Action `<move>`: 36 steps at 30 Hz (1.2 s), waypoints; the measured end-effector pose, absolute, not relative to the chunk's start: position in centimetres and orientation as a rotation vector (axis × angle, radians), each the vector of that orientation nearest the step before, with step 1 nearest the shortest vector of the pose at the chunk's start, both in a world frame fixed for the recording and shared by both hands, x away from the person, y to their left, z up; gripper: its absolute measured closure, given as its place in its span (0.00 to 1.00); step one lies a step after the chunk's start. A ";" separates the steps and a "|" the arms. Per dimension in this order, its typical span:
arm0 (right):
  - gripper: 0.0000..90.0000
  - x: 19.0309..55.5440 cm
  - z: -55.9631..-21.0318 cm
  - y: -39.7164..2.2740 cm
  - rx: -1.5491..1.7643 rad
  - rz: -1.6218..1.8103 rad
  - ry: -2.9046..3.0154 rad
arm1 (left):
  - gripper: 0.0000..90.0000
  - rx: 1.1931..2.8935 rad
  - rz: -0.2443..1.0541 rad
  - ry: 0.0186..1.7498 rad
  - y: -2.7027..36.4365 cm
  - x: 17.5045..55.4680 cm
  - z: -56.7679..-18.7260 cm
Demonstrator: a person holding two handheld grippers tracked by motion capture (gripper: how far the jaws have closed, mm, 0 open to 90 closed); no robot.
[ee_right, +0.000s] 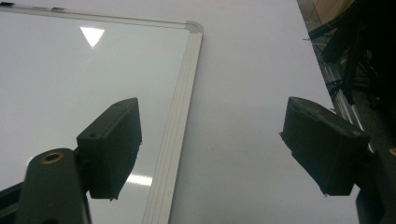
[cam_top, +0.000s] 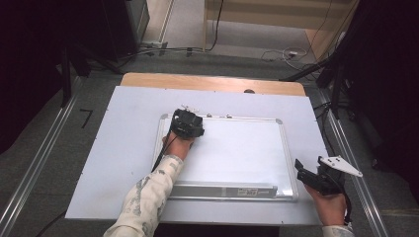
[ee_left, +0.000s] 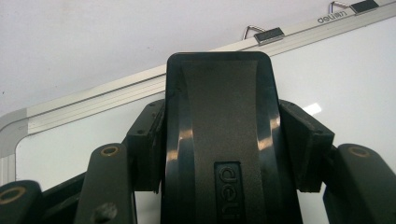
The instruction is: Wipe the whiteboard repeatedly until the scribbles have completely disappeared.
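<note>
- Black plastic eraser (ee_left: 219, 140), marked "deli", sits clamped between the pads of my left gripper (ee_left: 219, 154); the jaws are closed tight on its two long sides.
- Below this gripper lies the whiteboard (cam_top: 237, 148); the eraser is over its surface, near the aluminium frame edge ahead of the jaws.
- Two metal hanger clips (ee_left: 264, 34) sit on that frame edge, beyond the eraser's tip.
- My right gripper (ee_right: 210, 144) has its jaws spread wide, with nothing between the pads.
- Under the right gripper, one pad hangs over the whiteboard's side frame, the other over the pale table sheet (ee_right: 243, 93) beside it.
</note>
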State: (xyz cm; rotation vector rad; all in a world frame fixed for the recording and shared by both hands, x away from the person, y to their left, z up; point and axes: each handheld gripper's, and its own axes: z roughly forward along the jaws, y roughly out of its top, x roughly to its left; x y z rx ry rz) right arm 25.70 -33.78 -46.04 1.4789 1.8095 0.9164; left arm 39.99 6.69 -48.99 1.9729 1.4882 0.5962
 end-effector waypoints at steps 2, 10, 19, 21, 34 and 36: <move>0.21 25.7 -46.1 -33.8 1.486 0.917 1.809 | 0.45 1.972 0.597 1.489 6.7 40.0 -49.0; 0.21 25.7 -46.1 -33.8 1.485 0.918 1.811 | 0.45 1.959 0.607 1.503 6.8 40.1 -49.0; 0.20 25.7 -46.1 -33.8 1.488 0.917 1.808 | 0.45 1.945 0.574 1.524 7.7 40.1 -48.4; 0.21 25.7 -46.1 -33.8 1.488 0.914 1.812 | 0.45 1.928 0.579 1.516 7.9 39.9 -47.9; 0.20 25.7 -46.1 -33.7 1.482 0.914 1.814 | 0.45 1.880 0.596 1.496 8.5 38.8 -45.4; 0.20 25.8 -46.1 -33.7 1.482 0.913 1.814 | 0.45 1.880 0.595 1.501 8.5 38.7 -45.2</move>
